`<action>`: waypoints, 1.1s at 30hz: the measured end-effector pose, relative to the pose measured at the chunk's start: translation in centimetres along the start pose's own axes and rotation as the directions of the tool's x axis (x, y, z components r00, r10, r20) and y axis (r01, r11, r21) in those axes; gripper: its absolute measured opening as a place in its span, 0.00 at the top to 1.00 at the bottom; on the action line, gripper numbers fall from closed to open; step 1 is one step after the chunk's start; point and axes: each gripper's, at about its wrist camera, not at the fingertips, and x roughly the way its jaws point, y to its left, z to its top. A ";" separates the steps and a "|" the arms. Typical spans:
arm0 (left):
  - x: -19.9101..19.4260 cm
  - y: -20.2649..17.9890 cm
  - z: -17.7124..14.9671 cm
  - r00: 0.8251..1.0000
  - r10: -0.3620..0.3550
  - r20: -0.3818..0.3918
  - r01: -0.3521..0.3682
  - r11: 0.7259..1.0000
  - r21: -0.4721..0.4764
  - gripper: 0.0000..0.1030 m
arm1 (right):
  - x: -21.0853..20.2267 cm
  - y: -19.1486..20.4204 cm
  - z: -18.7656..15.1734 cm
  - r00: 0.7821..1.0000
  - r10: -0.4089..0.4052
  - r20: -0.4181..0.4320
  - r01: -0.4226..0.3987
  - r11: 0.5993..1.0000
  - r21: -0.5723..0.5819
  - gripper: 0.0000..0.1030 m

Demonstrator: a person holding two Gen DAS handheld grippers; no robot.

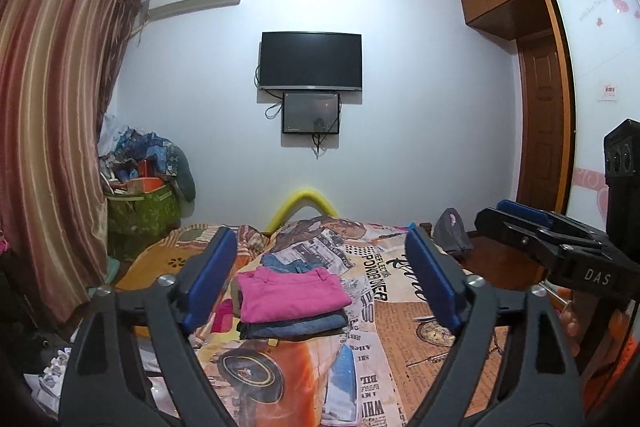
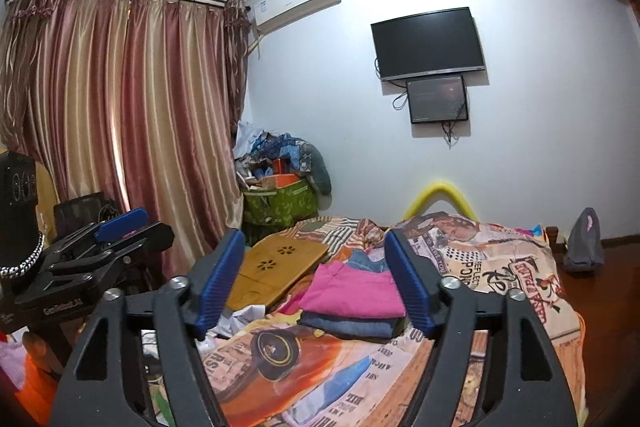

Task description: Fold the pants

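Folded pink pants [image 1: 290,293] lie on top of folded dark blue jeans [image 1: 294,327] on the bed; the stack also shows in the right wrist view, pink [image 2: 352,291] over blue [image 2: 348,327]. Another blue denim piece [image 1: 286,263] lies just behind. My left gripper [image 1: 322,283] is open and empty, held above the bed short of the stack. My right gripper [image 2: 316,283] is open and empty, also short of the stack. Each gripper shows from the side in the other's view: the right one [image 1: 516,223], the left one [image 2: 132,227].
The bed has a printed cover [image 1: 400,307]. A wooden lap tray [image 2: 276,267] lies on the bed's left part. A green bin piled with clutter [image 1: 140,203] stands by the curtain [image 1: 52,147]. A grey bag [image 2: 584,243] sits at the far right. A TV [image 1: 311,61] hangs on the wall.
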 end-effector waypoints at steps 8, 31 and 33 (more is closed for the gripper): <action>-0.7 0.6 -0.7 1.000 0.024 0.006 -0.023 0.999 -0.026 0.00 | -0.9 0.6 -0.3 0.998 -0.055 0.012 0.055 0.998 -0.001 0.11; 0.5 0.6 -2.1 0.999 0.043 -0.033 -0.044 0.999 -0.021 0.00 | -1.8 0.9 -1.6 0.994 -0.112 0.000 0.112 0.994 -0.003 0.00; 0.6 0.5 -2.2 0.999 0.042 -0.035 -0.042 0.999 -0.017 0.00 | -1.8 0.9 -1.7 0.994 -0.111 -0.007 0.111 0.994 -0.004 0.00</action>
